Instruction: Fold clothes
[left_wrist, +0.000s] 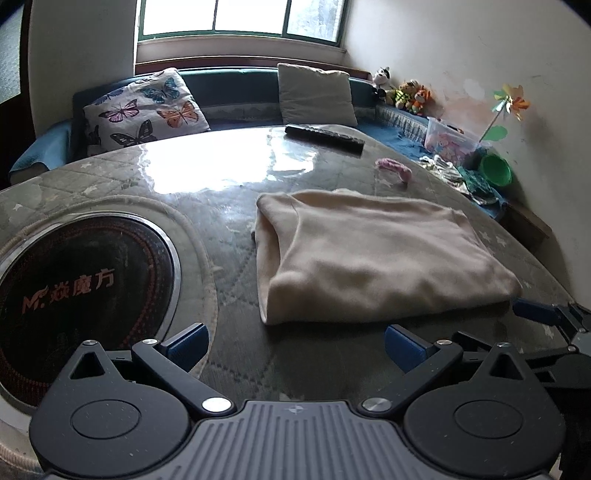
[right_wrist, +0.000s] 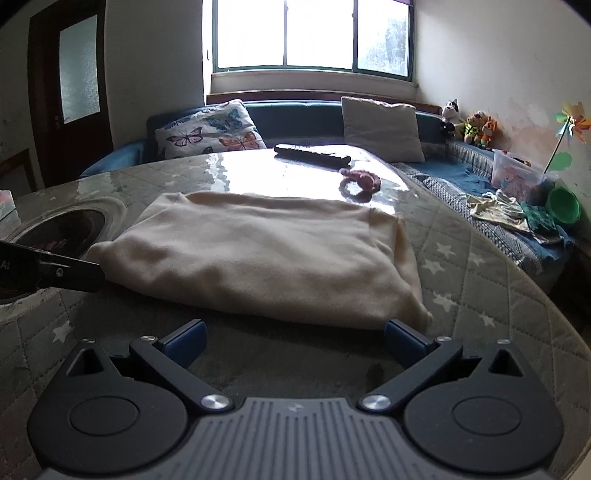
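Note:
A cream garment (left_wrist: 373, 254) lies folded into a thick rectangle on the quilted table cover (left_wrist: 236, 280). My left gripper (left_wrist: 295, 345) is open and empty, just in front of the garment's near left corner. My right gripper (right_wrist: 295, 341) is open and empty, just in front of the garment (right_wrist: 266, 254) at its near edge. The right gripper's blue finger shows at the right edge of the left wrist view (left_wrist: 535, 312), close to the garment's near right corner. The left gripper's black arm (right_wrist: 48, 273) shows at the left of the right wrist view.
A round black cooktop (left_wrist: 74, 295) is set into the table at the left. A black remote (left_wrist: 325, 136) and a pink hair tie (left_wrist: 393, 168) lie beyond the garment. A sofa with cushions (left_wrist: 147, 110), toys, a plastic box (left_wrist: 448, 142) and a green bowl (left_wrist: 495, 170) line the far and right sides.

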